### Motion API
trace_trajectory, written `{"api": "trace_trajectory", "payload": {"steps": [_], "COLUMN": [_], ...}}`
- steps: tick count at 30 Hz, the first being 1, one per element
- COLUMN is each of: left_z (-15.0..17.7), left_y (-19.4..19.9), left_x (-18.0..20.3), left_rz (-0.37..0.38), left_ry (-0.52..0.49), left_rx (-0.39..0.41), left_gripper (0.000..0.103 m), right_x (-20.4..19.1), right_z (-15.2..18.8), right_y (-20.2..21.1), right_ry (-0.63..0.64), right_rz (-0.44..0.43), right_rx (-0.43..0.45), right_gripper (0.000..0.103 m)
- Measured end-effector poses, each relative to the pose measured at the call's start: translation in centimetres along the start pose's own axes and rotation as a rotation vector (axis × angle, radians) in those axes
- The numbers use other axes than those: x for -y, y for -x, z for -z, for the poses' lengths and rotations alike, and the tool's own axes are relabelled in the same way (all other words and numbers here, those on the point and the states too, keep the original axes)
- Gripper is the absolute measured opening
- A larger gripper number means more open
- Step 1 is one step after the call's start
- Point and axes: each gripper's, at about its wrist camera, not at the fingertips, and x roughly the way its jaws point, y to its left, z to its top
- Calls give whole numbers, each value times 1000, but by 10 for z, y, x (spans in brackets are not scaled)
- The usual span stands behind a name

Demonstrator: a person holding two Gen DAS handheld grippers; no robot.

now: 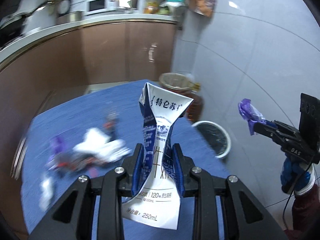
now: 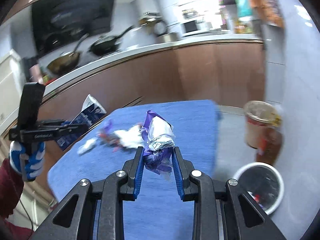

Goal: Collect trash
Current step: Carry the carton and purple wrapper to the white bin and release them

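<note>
My left gripper (image 1: 157, 149) is shut on a crushed white-and-blue milk carton (image 1: 160, 124), held upright above the blue table (image 1: 84, 112). My right gripper (image 2: 159, 152) is shut on a crumpled purple-and-white wrapper (image 2: 159, 134), also lifted above the table. In the left wrist view the right gripper (image 1: 258, 127) shows at the right edge with the purple wrapper (image 1: 248, 112) sticking out of it. The left gripper (image 2: 80, 127) and its milk carton (image 2: 90, 110) appear at the left of the right wrist view. A white bin (image 2: 260, 186) with a dark liner stands on the floor beside the table's right side.
Several blurred scraps of paper and wrappers (image 1: 96, 148) lie on the blue table. A large brown jar (image 2: 260, 126) stands on the floor behind the bin (image 1: 214, 138). A kitchen counter (image 2: 160, 48) with pans (image 2: 104, 44) and brown cabinets runs behind. Gloved hands (image 2: 28, 160) hold both grippers.
</note>
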Motion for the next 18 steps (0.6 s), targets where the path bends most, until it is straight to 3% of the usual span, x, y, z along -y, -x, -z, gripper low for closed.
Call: {"api": "trace_trajectory", "payload": {"steps": [5, 10, 18], "left_z": [-36, -65, -81], "left_y": [-60, -137, -265], "left_x": [59, 119, 169], "left_rz": [93, 177, 235], "left_ry": [-65, -114, -132], "left_rx": [-43, -106, -256], "left_gripper": [28, 28, 28], "right_x": [55, 102, 180], "right_z": [11, 26, 62], "right_y": [13, -1, -44], "right_ry": [-90, -157, -287], "right_rz": [163, 301, 408], "right_rx": [15, -15, -113], "right_gripper": [26, 26, 26]}}
